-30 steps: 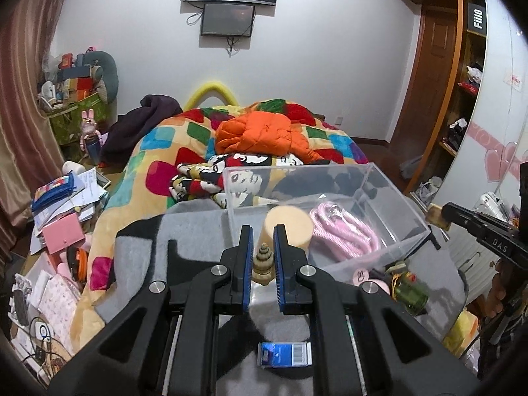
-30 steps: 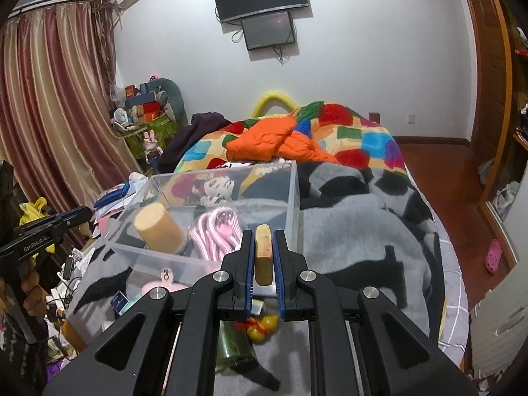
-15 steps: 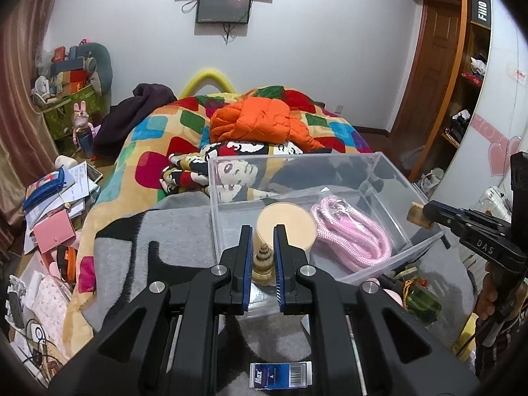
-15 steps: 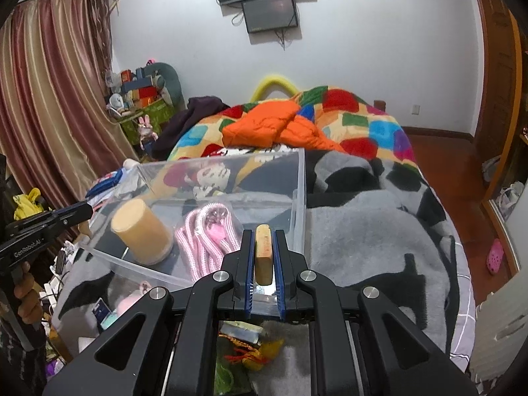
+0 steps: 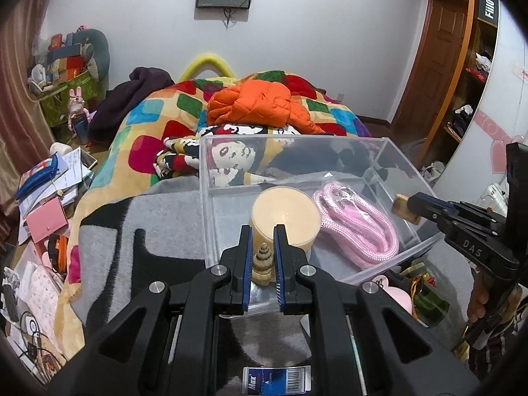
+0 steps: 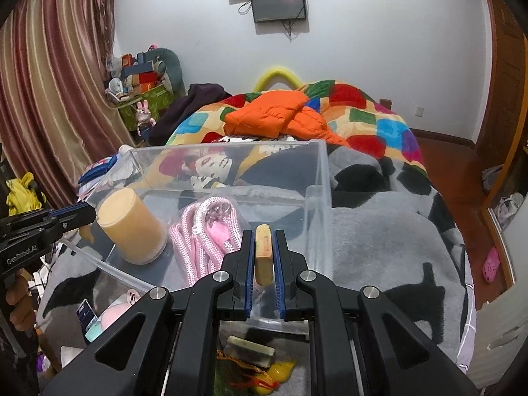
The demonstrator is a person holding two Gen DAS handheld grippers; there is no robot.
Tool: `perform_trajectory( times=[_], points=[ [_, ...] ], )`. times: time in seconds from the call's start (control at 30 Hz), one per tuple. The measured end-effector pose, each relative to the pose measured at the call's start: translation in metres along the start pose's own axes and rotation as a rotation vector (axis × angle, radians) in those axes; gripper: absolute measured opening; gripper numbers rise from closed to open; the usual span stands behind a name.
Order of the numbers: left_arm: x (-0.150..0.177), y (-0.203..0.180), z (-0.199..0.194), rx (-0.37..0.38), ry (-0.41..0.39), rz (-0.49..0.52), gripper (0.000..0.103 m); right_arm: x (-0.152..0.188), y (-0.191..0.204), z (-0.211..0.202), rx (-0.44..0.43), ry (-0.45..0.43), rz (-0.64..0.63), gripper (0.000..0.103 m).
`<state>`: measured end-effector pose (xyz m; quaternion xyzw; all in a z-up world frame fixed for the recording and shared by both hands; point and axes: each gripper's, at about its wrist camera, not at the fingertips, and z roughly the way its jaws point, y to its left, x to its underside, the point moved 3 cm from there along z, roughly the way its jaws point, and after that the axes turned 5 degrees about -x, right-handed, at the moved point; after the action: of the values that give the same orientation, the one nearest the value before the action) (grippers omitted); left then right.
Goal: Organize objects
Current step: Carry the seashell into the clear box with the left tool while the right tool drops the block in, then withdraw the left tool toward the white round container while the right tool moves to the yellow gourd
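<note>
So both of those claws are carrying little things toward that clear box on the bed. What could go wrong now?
The left gripper pinches a small carved wooden cone only low on its base, so it might tip out early. The right gripper holds a narrow tan block near the clear box wall and could knock it. The box sits on a soft blanket, so a bump might shift it.

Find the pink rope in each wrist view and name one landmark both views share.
Left wrist: the pink rope lies in the clear bin, right of centre, right of the tan cup.
Right wrist: the pink rope lies left of centre, again right of the tan cup.
Shared landmark: the orange jacket on the bed behind the bin.
</note>
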<state>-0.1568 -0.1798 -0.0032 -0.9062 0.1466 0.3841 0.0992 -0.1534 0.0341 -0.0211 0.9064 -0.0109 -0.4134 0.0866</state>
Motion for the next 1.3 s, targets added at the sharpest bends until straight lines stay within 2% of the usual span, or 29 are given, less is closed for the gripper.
perform_trajectory(
  times=[0.6,0.67,0.7,0.73,0.83,0.9,1.17,1.2,1.27,1.3],
  points=[
    [0.004,-0.004,-0.003,-0.002,-0.01,0.026,0.011,0.001,0.01,0.007,0.027,0.021,-0.025,0.01],
    [0.004,-0.004,-0.004,0.006,-0.007,0.024,0.02,0.001,0.012,0.007,0.027,0.029,-0.032,0.01],
    [0.004,-0.005,-0.005,0.011,-0.009,0.023,0.028,0.002,0.013,0.007,0.027,0.031,-0.037,0.01],
    [0.004,-0.005,-0.007,0.013,-0.015,0.024,0.032,0.002,0.014,0.006,0.028,0.033,-0.042,0.01],
    [0.004,-0.008,-0.011,0.012,-0.029,0.039,0.037,0.002,0.017,0.001,0.028,0.027,-0.053,0.011],
    [0.004,-0.009,-0.016,0.018,-0.037,0.041,0.041,0.002,0.019,-0.003,0.026,0.018,-0.057,0.015],
    [0.003,-0.01,-0.034,0.026,-0.072,0.041,0.052,0.003,0.033,-0.03,0.04,-0.043,-0.092,0.054],
    [0.004,-0.009,-0.037,0.028,-0.077,0.04,0.057,0.004,0.035,-0.033,0.042,-0.046,-0.094,0.057],
    [0.004,-0.009,-0.043,0.035,-0.091,0.04,0.064,0.007,0.038,-0.04,0.051,-0.055,-0.101,0.072],
    [0.005,-0.009,-0.047,0.036,-0.101,0.04,0.068,0.009,0.04,-0.043,0.054,-0.058,-0.108,0.073]
  ],
)
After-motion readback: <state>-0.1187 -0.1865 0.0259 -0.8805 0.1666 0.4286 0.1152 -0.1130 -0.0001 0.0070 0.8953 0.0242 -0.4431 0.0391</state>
